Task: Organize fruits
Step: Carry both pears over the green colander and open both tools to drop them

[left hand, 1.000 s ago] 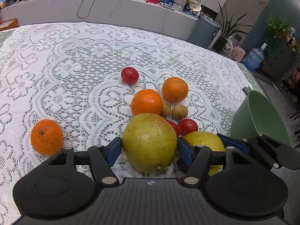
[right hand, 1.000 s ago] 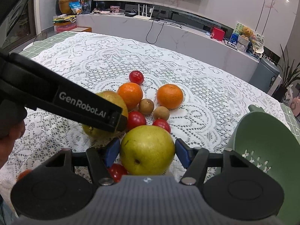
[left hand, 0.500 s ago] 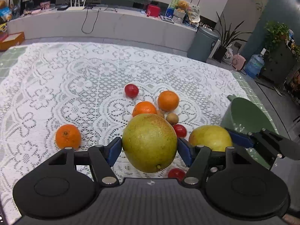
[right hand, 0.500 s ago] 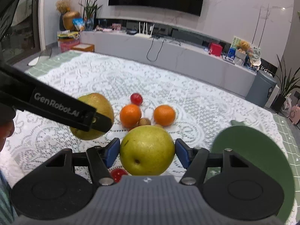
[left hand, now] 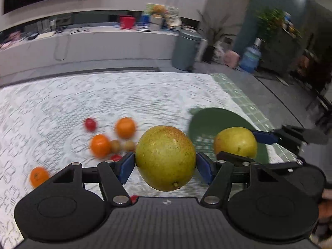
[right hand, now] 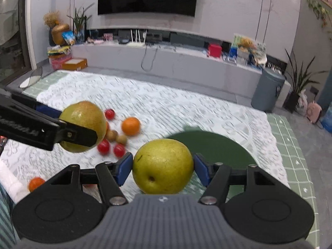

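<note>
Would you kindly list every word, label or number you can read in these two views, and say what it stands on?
No text can be read clearly.
White lettering on the left tongs: too blurred to read.
Printed packages on the far counter: too small and blurred to read.
</note>
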`<state>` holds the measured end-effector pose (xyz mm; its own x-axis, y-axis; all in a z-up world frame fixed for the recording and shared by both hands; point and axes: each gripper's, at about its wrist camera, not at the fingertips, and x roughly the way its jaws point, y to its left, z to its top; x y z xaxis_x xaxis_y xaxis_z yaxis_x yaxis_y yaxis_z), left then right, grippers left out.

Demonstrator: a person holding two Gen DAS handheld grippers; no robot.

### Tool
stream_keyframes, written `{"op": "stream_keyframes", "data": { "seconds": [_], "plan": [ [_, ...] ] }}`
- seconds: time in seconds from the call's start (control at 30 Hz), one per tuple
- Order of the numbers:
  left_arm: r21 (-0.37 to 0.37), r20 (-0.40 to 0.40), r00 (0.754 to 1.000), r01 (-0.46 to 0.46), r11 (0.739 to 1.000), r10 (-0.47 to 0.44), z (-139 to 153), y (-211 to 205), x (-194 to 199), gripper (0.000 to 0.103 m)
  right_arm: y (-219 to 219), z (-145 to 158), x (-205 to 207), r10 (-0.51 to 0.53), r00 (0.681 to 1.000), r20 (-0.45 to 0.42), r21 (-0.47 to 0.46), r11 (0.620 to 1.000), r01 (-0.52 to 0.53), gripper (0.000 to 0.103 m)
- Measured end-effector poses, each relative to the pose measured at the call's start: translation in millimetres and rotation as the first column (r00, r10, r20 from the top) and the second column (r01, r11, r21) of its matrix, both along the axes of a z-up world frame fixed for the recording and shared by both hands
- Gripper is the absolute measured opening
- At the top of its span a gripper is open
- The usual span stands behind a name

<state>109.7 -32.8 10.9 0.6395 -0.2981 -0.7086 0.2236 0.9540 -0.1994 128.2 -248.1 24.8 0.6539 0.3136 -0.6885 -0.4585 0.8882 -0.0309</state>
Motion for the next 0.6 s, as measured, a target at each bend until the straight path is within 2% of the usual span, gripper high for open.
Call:
{"op": "stream_keyframes", "data": {
  "seconds": [0.27,0.6],
  "plan": [
    [0.006,-0.065,0.979,0.193,0.981,-0.192,-8.7,-58.8,30.3,0.074,-40.0,-20.5,31.6,0.031,0.989,-0.148,-0.062,0.997,-0.040,0.062],
    [0.098,-0.197,0.947,0.278,0.956,-0.255,-36.2,-100.4,60.5,0.074,-52.2,-43.0,61.5,0.087,0.953,-0.289,-0.129,0.983,-0.129,0.062]
  ]
}}
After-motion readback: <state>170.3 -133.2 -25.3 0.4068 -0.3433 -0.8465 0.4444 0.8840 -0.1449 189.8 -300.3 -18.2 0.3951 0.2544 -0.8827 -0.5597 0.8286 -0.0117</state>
